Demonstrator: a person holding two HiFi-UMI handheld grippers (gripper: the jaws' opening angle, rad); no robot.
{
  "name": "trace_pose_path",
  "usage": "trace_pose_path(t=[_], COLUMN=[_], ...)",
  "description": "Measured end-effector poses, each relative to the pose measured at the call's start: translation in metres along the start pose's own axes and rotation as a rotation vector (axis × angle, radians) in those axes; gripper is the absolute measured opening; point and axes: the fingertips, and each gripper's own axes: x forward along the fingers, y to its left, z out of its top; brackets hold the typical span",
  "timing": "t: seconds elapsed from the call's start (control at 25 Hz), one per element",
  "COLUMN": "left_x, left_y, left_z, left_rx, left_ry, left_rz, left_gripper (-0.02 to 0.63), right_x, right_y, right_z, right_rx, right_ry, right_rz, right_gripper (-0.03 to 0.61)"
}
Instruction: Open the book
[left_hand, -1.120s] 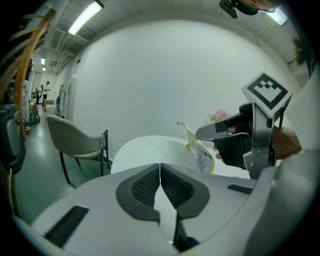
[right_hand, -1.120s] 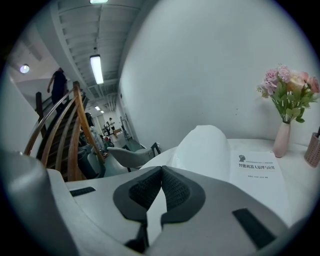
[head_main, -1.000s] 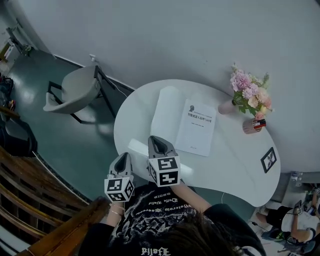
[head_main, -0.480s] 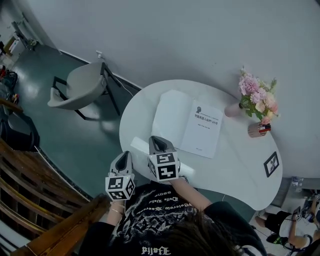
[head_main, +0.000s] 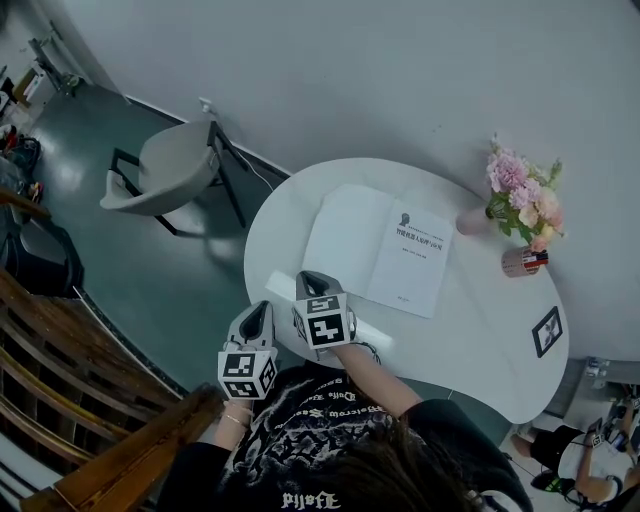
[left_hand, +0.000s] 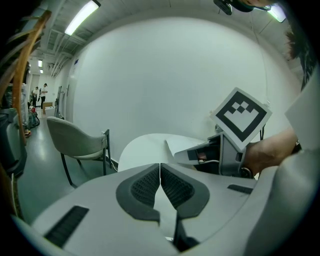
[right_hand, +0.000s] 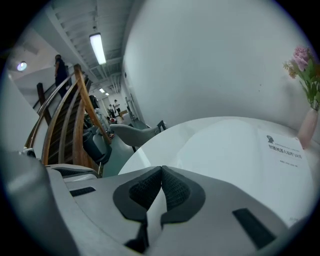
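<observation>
One book (head_main: 378, 248) (lying open) on one table (head_main: 480, 340); one chair (head_main: 165, 170); left gripper (left_hand: 160, 167), right gripper (right_hand: 161, 170), both pressed together, empty.

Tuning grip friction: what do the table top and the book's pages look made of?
Table top: white and smooth, with a bright streak like a reflection near the front edge; probably laminate or painted board, can't tell which. Book: matte white paper, black print on the right page.

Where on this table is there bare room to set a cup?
Widest bare patch: between the book, the marker tag and the near edge of the table. A narrow strip lies left of the book. Crowded: flower vase and cup at the far right.
</observation>
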Motion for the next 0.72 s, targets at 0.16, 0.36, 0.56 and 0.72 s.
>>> trace_pose_path(t=[0.16, 0.36, 0.56, 0.72], left_x=[0.004, 0.007, 0.01, 0.011], left_y=[-0.003, -0.007, -0.007, -0.012], left_z=[0.001, 0.002, 0.004, 0.005], left_rx=[0.014, 0.026, 0.021, 0.031], left_ry=[0.006, 0.008, 0.002, -0.001], left_rz=[-0.015, -0.029, -0.029, -0.032], left_gripper=[0.025, 0.025, 0.025, 0.025], right_x=[0.011, 0.015, 0.009, -0.004], right_y=[0.001, -0.002, -0.006, -0.005], right_z=[-0.003, -0.008, 0.004, 0.007], right_rx=[0.006, 0.004, 0.045, 0.09], right_ry=[0.028, 0.047, -0.003, -0.033], right_rz=[0.004, 0.005, 0.026, 0.074], right_gripper=[0.026, 0.027, 0.029, 0.11])
